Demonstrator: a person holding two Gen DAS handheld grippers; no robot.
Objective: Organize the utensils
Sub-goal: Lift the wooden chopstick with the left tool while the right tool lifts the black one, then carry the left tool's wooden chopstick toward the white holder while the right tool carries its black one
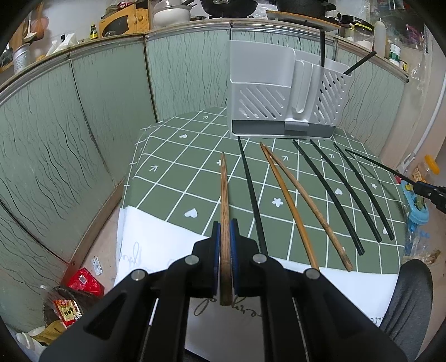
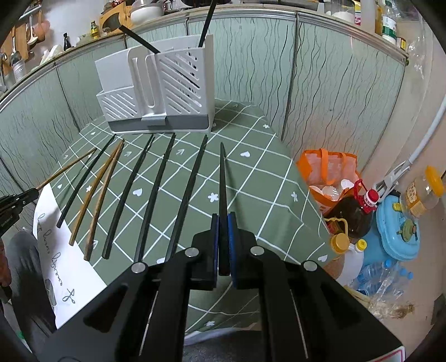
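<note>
My left gripper (image 1: 225,222) is shut on a brown wooden chopstick (image 1: 223,189) that points out over the green checked tablecloth (image 1: 172,178). My right gripper (image 2: 223,215) is shut on a black chopstick (image 2: 222,178), also aimed forward above the table. Each gripper shows at the edge of the other view: the right gripper (image 1: 429,192) and the left gripper (image 2: 16,202). On the cloth lie two wooden chopsticks (image 1: 290,200) and several black chopsticks (image 1: 345,189). At the back stands a white slotted utensil holder (image 1: 278,92), with two black chopsticks (image 2: 205,25) in its right compartment (image 2: 181,78).
A white sheet with handwriting (image 1: 156,245) covers the table's near edge. Green panelled walls (image 1: 69,125) enclose the table. On the floor to the right are an orange bag (image 2: 329,167), a dark oil bottle (image 2: 359,214) and a blue toy (image 2: 398,228). A grey-clad knee (image 1: 407,300) is near right.
</note>
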